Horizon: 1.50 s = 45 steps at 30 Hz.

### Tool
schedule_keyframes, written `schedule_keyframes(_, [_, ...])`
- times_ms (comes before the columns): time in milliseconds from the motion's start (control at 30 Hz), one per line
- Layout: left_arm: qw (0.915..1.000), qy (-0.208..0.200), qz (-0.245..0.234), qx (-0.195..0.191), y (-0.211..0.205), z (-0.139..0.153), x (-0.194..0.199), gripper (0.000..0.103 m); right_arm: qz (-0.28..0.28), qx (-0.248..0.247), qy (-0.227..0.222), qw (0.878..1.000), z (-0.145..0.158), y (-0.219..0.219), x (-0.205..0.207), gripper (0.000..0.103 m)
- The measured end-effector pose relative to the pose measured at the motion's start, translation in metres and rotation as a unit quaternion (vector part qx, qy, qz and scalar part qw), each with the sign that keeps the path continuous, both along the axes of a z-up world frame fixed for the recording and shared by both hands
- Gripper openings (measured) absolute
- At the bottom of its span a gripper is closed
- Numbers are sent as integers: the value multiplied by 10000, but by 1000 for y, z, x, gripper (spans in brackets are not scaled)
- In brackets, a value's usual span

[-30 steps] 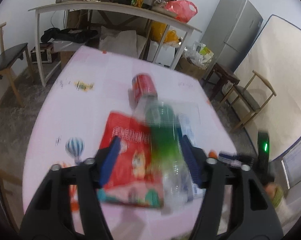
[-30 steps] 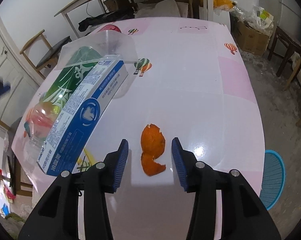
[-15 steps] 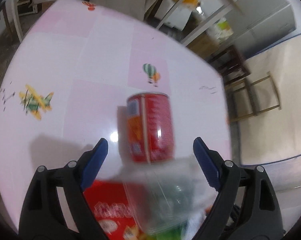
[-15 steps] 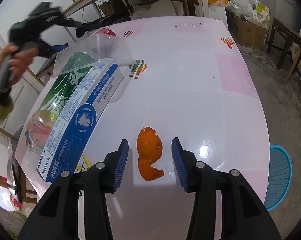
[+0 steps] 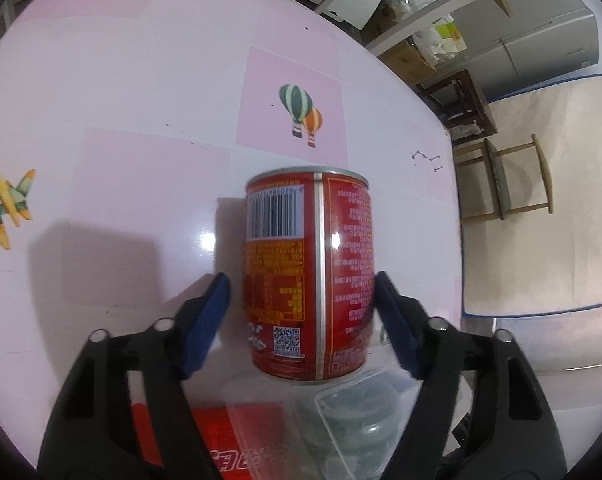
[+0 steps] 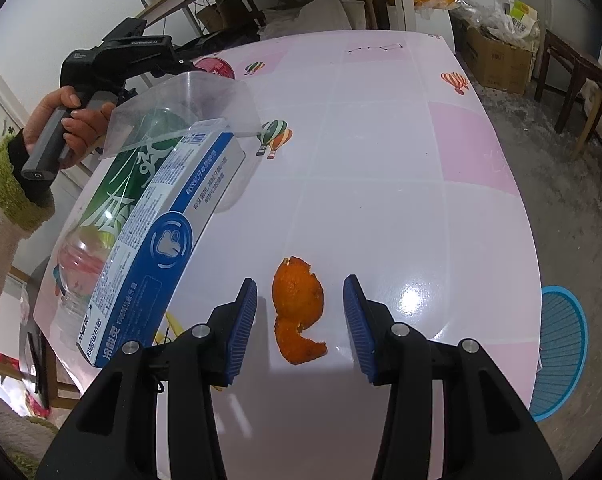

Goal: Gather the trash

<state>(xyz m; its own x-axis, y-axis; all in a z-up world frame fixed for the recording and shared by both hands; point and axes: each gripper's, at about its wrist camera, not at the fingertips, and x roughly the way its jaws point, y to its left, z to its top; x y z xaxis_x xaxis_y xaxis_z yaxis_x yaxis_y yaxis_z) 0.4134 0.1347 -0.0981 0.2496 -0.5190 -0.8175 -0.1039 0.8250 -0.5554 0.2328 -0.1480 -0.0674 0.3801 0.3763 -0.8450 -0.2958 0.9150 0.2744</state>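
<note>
Between the closing jaws of the left gripper [image 5: 303, 288] stands a red can [image 5: 307, 272] – right pad touching, left apart; right gripper [image 6: 300, 312] (pointing steeply down) gapes around orange peel [image 6: 299, 310].

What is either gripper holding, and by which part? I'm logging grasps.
Nothing yet. The left gripper is closing around the red can's lower sides. The right gripper straddles the orange peel, pads clear.

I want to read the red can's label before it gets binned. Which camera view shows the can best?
The left wrist view: the red can stands upright and close, barcode and print facing the camera, between the closing left gripper jaws. The right wrist view shows only its top, far off behind a clear plastic container.
</note>
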Motion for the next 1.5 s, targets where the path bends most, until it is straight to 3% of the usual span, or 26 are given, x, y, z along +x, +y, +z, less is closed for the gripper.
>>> schedule_keyframes(300, [9978,-475,330,319,20,3,1,62,-28,-54,23,10000,-1,1,1,44])
schedule_keyframes(500, [9972,-482,316,469,26,6,-14,77,-23,-70,32,10000,-1,2,3,44])
schedule_keyframes(567, [9967,-506,225,596,23,5,-21,78,-30,-62,21,10000,-1,2,2,44])
schedule_keyframes(667, [9951,-571,250,768,24,1,-23,76,-35,-72,3,10000,-2,2,2,44])
schedule_keyframes(733, [9946,-581,342,794,28,0,-23,61,-51,-69,-3,10000,-2,2,2,44])
schedule_keyframes(833, [9938,-655,521,726,33,2,-24,62,-74,-63,-15,10000,-2,2,0,44])
schedule_keyframes(1000, [9838,-1006,574,1369,35,19,-36,62,-74,-62,-12,10000,-1,0,-1,44])
schedule_keyframes(1167, [9681,-1449,462,1991,38,46,-47,62,-78,-48,-23,10000,-1,-2,-1,44])
schedule_keyframes(1500, [9538,-1856,412,2326,47,70,-77,61,-102,-23,-32,9999,-1,-4,-4,44])
